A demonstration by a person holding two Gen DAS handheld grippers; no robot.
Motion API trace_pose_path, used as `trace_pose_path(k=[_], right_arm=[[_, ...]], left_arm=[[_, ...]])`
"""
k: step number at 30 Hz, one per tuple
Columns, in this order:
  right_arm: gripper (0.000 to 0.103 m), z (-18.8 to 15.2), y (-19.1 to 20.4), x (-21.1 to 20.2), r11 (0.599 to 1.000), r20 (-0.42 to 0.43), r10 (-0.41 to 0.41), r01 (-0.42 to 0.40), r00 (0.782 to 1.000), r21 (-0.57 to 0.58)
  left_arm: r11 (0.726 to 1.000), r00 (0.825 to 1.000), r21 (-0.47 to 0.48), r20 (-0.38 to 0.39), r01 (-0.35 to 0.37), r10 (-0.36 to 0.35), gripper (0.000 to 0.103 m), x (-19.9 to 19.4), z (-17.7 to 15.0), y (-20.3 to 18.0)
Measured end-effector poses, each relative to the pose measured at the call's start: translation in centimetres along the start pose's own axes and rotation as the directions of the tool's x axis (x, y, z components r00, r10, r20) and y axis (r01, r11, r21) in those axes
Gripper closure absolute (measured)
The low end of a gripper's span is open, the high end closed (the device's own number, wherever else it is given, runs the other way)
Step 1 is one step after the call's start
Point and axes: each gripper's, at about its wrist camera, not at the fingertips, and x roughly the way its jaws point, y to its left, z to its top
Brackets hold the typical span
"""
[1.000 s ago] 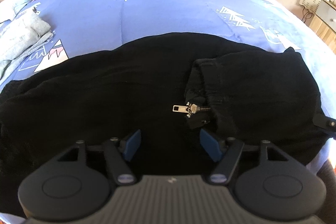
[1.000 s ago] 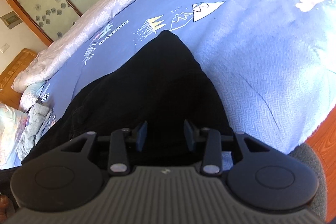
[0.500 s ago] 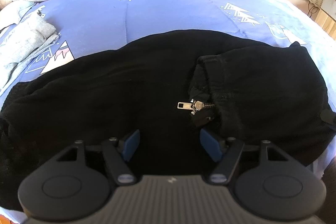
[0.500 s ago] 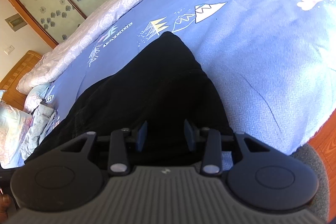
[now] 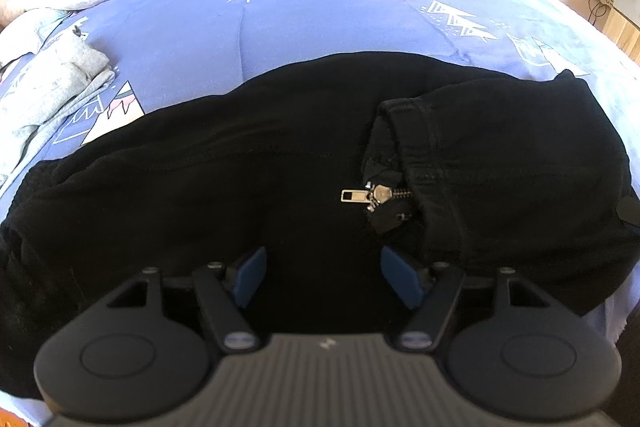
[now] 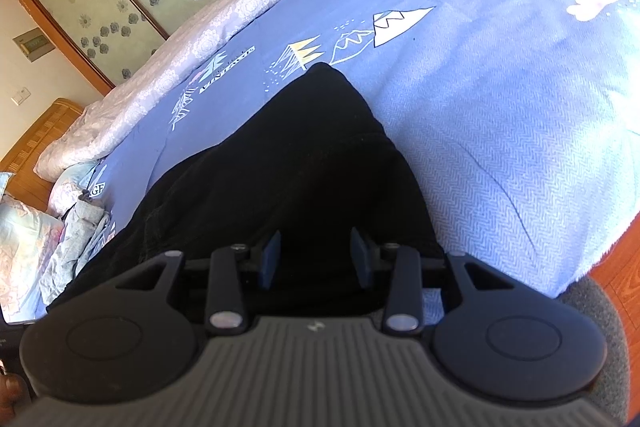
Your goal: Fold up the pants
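My left gripper (image 5: pixel 320 277) hangs wide open, holding nothing, over the black pants (image 5: pixel 200 187); its zipper pull (image 5: pixel 354 195) lies at one o'clock. My right gripper (image 6: pixel 316 259) gapes empty above them too. Beyond, blue bedspread (image 5: pixel 320 23).

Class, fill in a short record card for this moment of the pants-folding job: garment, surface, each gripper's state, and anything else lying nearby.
garment: black fabric pants, spread across the bed, metal zipper pull exposed
surface: blue quilt with white tree and mountain prints
left gripper: open, over the pants near the zipper, gripping nothing
right gripper: open, over the pants near the bed's edge
nearby: grey folded clothing on the quilt, apart from the pants
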Motion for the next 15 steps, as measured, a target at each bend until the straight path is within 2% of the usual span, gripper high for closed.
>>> trace_pose_path(k=[10, 11, 13, 15], right_arm=[[0.061, 0.4, 0.5, -0.2, 1.000, -0.008, 0.001, -0.001, 1.000, -0.012], [0.059, 0.7, 0.6, -0.7, 1.000, 0.005, 0.025, -0.025, 1.000, -0.005], [0.056, 1.6, 0.5, -2.3, 0.997, 0.083, 0.079, -0.079, 0.993, -0.005], [0.047, 2.5, 0.0, -3.6, 0.998, 0.155, 0.062, -0.064, 0.986, 0.004]], left_arm=[[0.999, 0.999, -0.014, 0.011, 0.039, -0.039, 0.037, -0.5, -0.2, 1.0], [0.999, 0.999, -0.019, 0.010, 0.050, -0.050, 0.037, -0.8, -0.1, 1.3], [0.997, 0.997, -0.043, 0.019, 0.070, -0.070, 0.037, -1.5, 0.1, 2.1], [0.993, 0.996, -0.086, 0.049, 0.080, -0.076, 0.037, -2.5, 0.5, 3.4]])
